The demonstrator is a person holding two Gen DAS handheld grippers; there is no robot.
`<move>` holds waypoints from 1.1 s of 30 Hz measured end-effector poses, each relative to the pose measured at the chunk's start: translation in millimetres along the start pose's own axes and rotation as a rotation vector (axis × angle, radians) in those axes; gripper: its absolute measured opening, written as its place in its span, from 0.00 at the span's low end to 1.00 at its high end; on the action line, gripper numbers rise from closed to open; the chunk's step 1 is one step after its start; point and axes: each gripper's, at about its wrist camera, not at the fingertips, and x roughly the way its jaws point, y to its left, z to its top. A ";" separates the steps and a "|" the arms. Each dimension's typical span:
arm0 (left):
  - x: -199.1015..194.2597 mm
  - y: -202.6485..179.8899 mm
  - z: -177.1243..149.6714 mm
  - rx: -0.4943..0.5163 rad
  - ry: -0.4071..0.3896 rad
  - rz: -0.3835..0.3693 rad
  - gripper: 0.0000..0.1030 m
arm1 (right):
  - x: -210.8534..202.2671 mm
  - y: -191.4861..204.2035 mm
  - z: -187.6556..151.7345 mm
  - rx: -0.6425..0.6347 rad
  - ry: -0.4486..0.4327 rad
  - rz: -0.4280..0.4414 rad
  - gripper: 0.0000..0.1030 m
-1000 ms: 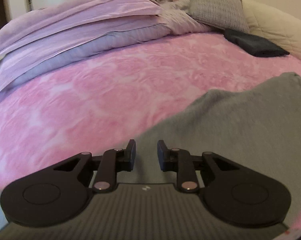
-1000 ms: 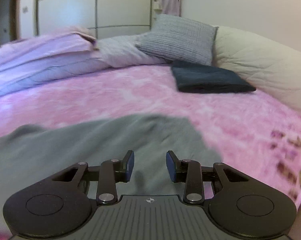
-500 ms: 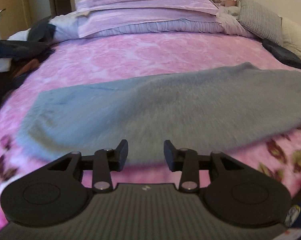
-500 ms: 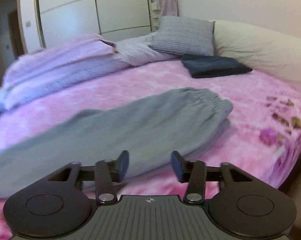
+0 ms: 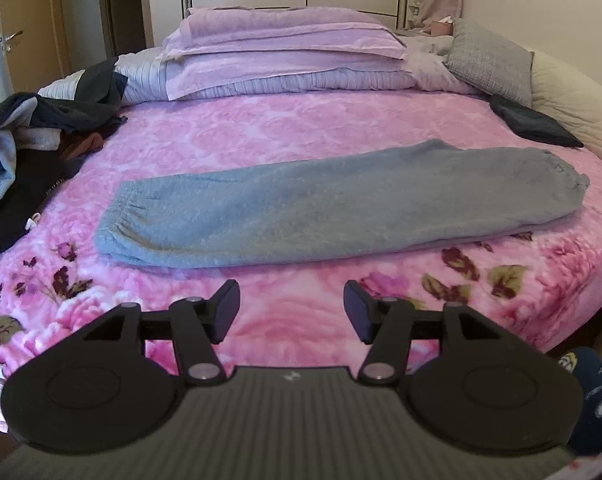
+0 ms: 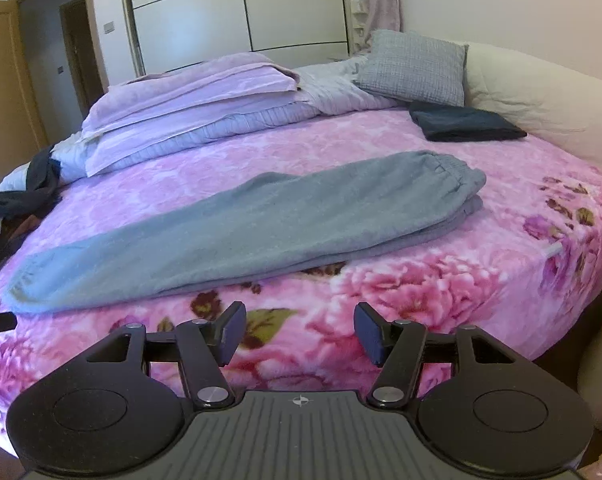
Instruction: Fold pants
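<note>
Lying lengthwise across the pink flowered blanket (image 5: 301,128), the grey pants (image 5: 321,204) appear folded once, leg on leg, with the cuffs toward nine o'clock in the left wrist view and the waistband toward three o'clock. At nine to ten o'clock a heap of dark clothes (image 5: 29,148) sits near the cuffs but apart from them. At twelve o'clock a stack of lilac bedding (image 5: 285,52) fills the far side of the bed; a grey pillow (image 5: 489,60) and a folded dark garment (image 5: 533,124) lie toward two o'clock.

The left gripper (image 5: 291,312) hangs over bare blanket at six o'clock, jaws spread wide and empty, short of the near edge of the pants. The right gripper (image 6: 299,332) does the same in its own view, jaws apart with nothing between them, the pants running from nine o'clock up to one o'clock ahead of it.

The likely next step is a fold across the length. The trouble would come from the layers: in the right wrist view the lower layer peeks out beneath the upper one near the waistband, so a shallow pinch may catch only the top layer and pull the legs apart. Thick fleece-like cloth could also slip from the jaws, or a jaw could snag the plush blanket and drag it along.
</note>
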 end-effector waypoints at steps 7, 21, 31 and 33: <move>-13.3 -7.3 2.3 0.016 -0.014 0.011 0.54 | -9.7 8.0 3.7 -0.026 -0.025 0.017 0.55; -13.2 -20.4 1.2 0.060 0.008 0.025 0.54 | 5.3 3.7 5.8 -0.018 0.006 0.015 0.56; 3.6 -32.5 9.9 0.088 0.034 0.010 0.55 | 15.2 -8.3 11.5 0.014 0.029 -0.011 0.56; 10.4 -32.0 10.5 0.081 0.046 0.010 0.57 | 20.5 -11.0 12.7 0.015 0.039 -0.016 0.56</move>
